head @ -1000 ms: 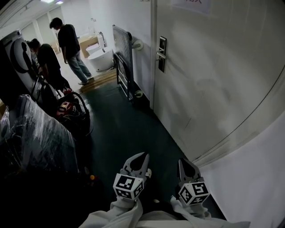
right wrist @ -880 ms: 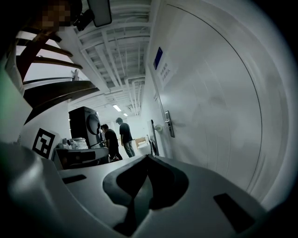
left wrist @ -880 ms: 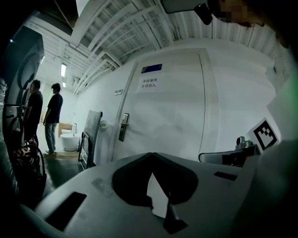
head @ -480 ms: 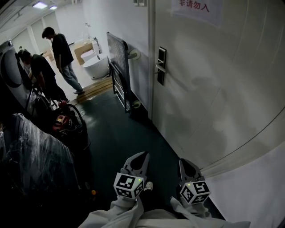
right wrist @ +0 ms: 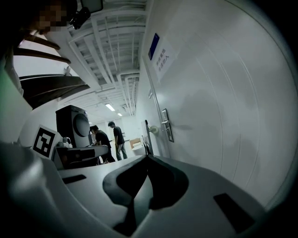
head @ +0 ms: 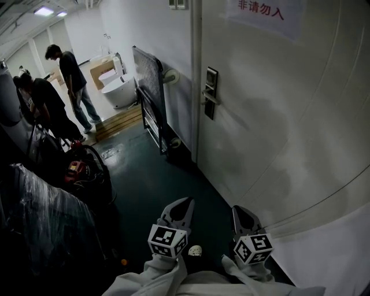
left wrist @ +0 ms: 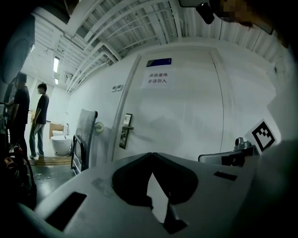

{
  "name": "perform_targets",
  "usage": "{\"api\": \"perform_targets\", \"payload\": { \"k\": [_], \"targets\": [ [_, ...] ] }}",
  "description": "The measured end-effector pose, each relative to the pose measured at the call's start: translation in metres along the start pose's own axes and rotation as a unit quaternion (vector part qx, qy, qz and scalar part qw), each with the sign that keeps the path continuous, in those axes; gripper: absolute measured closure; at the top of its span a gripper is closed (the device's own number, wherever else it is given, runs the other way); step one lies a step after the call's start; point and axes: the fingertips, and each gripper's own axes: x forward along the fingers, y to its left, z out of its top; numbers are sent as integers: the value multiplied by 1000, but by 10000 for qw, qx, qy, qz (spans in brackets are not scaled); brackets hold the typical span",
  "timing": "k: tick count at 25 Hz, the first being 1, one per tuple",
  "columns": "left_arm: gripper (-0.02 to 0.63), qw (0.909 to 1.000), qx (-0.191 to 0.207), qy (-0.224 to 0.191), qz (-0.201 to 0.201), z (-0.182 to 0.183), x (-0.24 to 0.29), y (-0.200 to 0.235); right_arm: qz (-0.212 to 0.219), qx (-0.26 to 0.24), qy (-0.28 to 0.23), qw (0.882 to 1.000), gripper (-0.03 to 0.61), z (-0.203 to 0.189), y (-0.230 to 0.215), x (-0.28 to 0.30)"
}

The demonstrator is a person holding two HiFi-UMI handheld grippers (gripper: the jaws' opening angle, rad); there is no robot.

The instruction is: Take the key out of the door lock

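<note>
Holding the left gripper (head: 186, 201) and right gripper (head: 236, 210) pinched shut on nothing, we point them side by side, nearly level, over the dark floor (head: 156, 179), a trolley (head: 151, 87) leaning just left of the far door lock (head: 211, 92), its dark plate and lever plain, its key too small to make out.

A white paper sign (head: 263, 11) stuck high on the door (head: 277, 127) bears red Chinese characters, and the line that shows in the head view reads 非请勿入. In the left gripper view the same sign has two lines of print, the upper one too small to read with certainty. A small blue plate (left wrist: 159, 62) over the door frame carries writing that is too small to make out.
</note>
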Motion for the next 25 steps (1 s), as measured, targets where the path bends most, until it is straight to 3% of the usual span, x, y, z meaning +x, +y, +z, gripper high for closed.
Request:
{"api": "perform_targets", "payload": {
  "k": [15, 25],
  "targets": [
    [601, 9998, -110, 62, 159, -4, -9, 35, 132, -86, 156, 9998, 526, -3, 22, 31],
    [601, 9997, -97, 154, 137, -5, 16, 38, -9, -43, 188, 9998, 526, -2, -7, 44]
  ]
}}
